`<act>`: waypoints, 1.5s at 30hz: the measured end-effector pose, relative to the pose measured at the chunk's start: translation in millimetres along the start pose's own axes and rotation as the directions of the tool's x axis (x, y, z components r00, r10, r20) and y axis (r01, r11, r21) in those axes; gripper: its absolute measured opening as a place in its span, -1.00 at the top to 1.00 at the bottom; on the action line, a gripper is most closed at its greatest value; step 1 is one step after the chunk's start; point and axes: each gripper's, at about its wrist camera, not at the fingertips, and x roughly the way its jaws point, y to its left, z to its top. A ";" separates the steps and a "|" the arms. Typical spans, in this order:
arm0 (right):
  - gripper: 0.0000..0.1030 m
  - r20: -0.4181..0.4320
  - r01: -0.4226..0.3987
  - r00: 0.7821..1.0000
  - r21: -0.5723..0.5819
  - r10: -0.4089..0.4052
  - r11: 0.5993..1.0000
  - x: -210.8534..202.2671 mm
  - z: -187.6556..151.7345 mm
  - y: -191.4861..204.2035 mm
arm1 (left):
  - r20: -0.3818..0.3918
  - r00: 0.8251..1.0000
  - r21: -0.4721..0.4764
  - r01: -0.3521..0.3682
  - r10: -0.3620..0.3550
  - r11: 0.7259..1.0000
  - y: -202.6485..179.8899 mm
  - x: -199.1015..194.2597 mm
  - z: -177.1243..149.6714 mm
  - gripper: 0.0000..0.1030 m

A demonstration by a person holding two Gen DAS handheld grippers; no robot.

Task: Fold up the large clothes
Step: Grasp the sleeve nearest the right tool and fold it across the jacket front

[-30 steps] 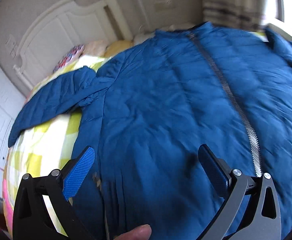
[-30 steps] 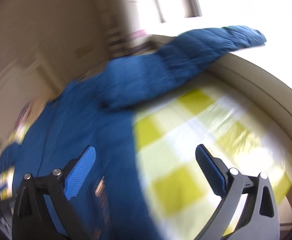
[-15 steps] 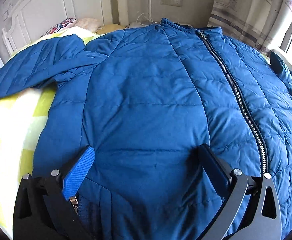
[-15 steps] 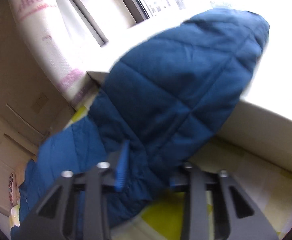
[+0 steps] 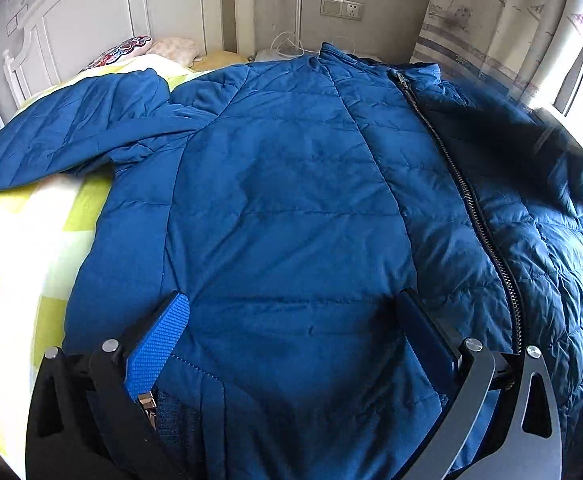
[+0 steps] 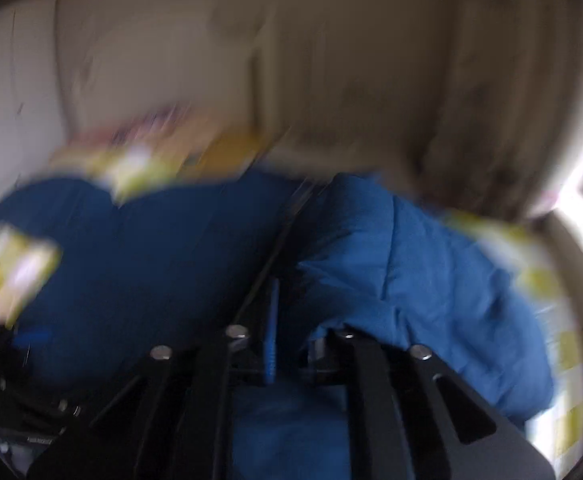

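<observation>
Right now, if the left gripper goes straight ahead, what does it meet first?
Probably the blue jacket: the left gripper, jaws open, points onto its front panel, left of the zipper. Depth is unclear.

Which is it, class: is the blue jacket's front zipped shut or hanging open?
Zipped shut. In the left wrist view the zip runs closed from the collar down the jacket, both front panels meeting along it.

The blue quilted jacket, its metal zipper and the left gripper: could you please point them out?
blue quilted jacket [image 5: 291,208], left wrist view, front panel.
metal zipper [image 5: 467,192], left wrist view, mid-length teeth.
left gripper [image 5: 291,340], left wrist view, between fingertips.
</observation>
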 end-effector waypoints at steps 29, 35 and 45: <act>0.62 0.425 -0.120 0.904 0.333 -0.036 0.935 -139.6 -0.7 -98.1 | 0.016 1.000 0.002 -0.007 0.007 1.000 0.0 -4.3 -1.1 -0.91; -0.15 0.371 -0.384 0.852 -0.038 0.370 0.922 -134.7 38.6 16.8 | 0.027 0.999 -0.028 0.030 -0.029 0.999 8.2 -7.2 -2.3 -0.91; -0.15 0.209 0.069 0.967 0.348 -0.149 0.935 -104.4 -32.2 -131.1 | 0.056 0.995 -0.075 0.087 -0.083 0.993 17.2 -12.3 -2.8 -0.91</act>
